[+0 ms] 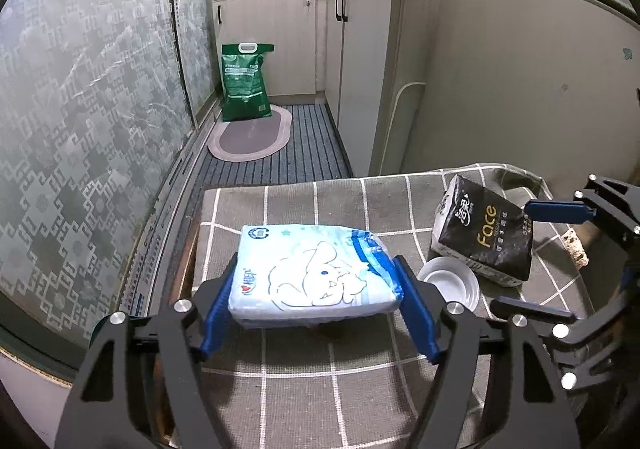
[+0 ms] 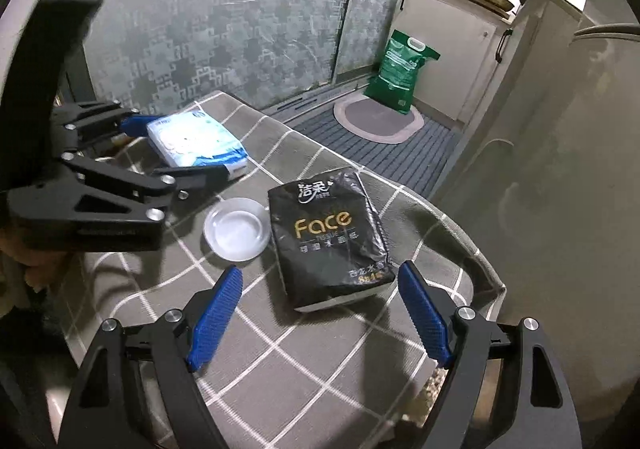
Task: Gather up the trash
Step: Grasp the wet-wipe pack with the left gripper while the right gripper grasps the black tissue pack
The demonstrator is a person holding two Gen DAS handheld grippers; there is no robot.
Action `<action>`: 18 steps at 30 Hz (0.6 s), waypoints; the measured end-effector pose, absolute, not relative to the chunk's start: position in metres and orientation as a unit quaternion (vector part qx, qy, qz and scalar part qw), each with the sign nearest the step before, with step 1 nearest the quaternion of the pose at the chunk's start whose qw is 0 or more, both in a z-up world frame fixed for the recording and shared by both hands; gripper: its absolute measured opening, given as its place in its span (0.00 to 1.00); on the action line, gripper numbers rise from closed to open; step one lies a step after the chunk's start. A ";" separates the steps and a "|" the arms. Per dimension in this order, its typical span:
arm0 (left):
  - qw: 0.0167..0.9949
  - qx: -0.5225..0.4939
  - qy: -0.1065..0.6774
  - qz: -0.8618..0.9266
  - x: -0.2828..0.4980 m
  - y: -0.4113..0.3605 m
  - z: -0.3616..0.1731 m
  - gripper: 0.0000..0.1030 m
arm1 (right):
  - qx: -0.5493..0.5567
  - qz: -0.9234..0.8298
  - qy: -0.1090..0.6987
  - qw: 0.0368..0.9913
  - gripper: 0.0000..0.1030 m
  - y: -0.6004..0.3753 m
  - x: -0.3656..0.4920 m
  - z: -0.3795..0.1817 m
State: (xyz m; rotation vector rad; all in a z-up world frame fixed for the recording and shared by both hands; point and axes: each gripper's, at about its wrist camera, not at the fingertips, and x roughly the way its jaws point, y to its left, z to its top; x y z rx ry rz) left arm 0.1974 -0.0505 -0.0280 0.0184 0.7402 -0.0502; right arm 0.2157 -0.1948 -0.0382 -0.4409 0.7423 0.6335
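Observation:
A light blue tissue pack (image 1: 316,273) with a rabbit print is held between the blue pads of my left gripper (image 1: 318,313), lifted slightly above the checked tablecloth (image 1: 320,377); it also shows in the right wrist view (image 2: 196,143). A black "Face" tissue pack (image 2: 326,245) lies tilted on the table just ahead of my right gripper (image 2: 320,309), which is open with the pack's near end between its fingers. A small white plastic dish (image 2: 236,229) sits between the two packs. The black pack (image 1: 486,233) and the dish (image 1: 450,285) also show in the left wrist view.
The table's edge drops to a striped floor mat (image 1: 296,153) with an oval rug (image 1: 250,137) and a green bag (image 1: 245,83). Patterned glass doors (image 1: 88,121) stand at left, cabinets (image 1: 372,61) and a wall at right.

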 end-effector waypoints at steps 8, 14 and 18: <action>0.936 -0.011 0.351 -0.039 0.191 -0.047 -0.019 0.72 | -0.184 0.308 0.361 0.861 0.71 -0.198 0.229 -0.044; 0.938 -0.029 0.341 -0.056 0.183 -0.040 -0.009 0.72 | -0.167 0.314 0.367 0.860 0.61 -0.196 0.235 -0.045; 0.941 -0.040 0.328 -0.073 0.173 -0.035 0.001 0.72 | -0.146 0.320 0.379 0.856 0.51 -0.198 0.237 -0.044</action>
